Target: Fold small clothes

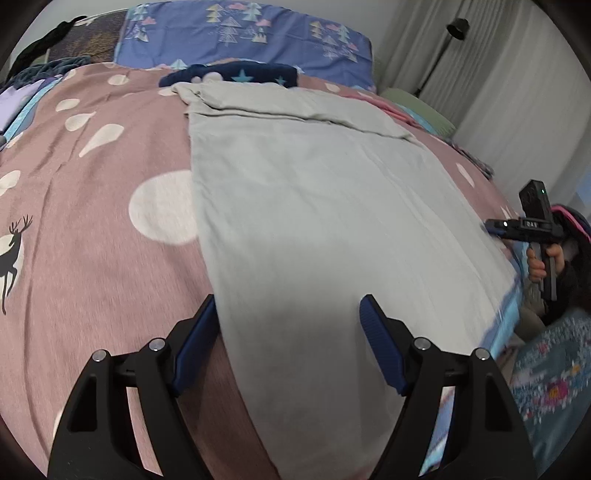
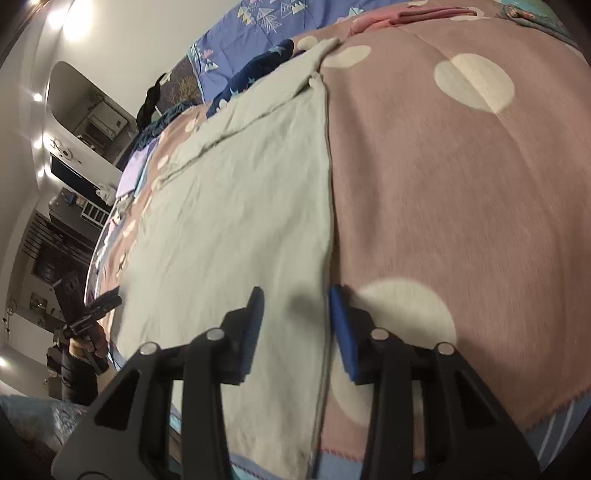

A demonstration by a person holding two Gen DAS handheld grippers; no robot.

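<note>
A pale grey-green garment (image 1: 314, 206) lies spread flat on the pink bedspread (image 1: 92, 221), its far end folded over near the pillows. My left gripper (image 1: 290, 314) is open, its jaws straddling the garment's near left edge, just above it. In the right wrist view the same garment (image 2: 236, 206) lies at left on the bedspread (image 2: 461, 184). My right gripper (image 2: 297, 306) is open with its jaws astride the garment's right edge near the near corner. The right gripper also shows in the left wrist view (image 1: 491, 226) at the garment's right edge.
A blue pillow with tree prints (image 1: 243, 33) and a dark navy star-print cloth (image 1: 236, 74) lie at the head of the bed. Folded clothes (image 1: 18, 107) sit at far left. A floor lamp (image 1: 456, 29) and curtains stand at right. The bed edge (image 2: 332, 459) is near.
</note>
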